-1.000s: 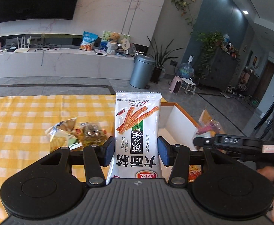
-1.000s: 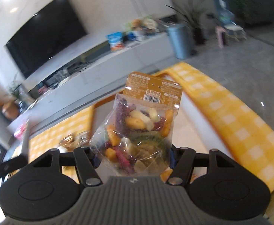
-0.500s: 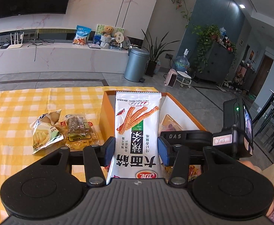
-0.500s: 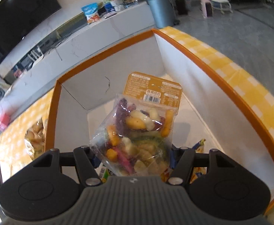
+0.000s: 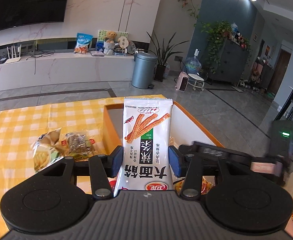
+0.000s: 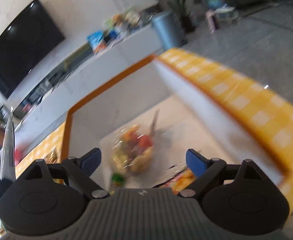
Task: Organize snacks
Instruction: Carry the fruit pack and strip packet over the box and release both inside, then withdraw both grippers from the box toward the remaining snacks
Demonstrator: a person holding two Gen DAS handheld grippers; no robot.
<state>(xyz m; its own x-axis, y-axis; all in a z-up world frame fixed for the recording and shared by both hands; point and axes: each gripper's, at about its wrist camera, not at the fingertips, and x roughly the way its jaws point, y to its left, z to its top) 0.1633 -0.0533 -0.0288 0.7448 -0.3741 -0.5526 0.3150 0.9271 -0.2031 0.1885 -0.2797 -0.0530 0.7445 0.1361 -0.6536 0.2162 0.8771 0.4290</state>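
Snacks are split between box and cloth. At the centre of the left wrist view, the left gripper (image 5: 145, 161) clenches an upright white packet (image 5: 147, 140), blue pads against its sides, in front of the orange-rimmed box (image 5: 196, 120). Two more packets (image 5: 62, 150) lie on the yellow checked cloth (image 5: 26, 124), lower left. In the blurred right wrist view, the right gripper (image 6: 143, 161) is released, its jaws just having opened; the clear mixed bag (image 6: 133, 153) lies apart from both pads inside the box (image 6: 110, 84), lower centre.
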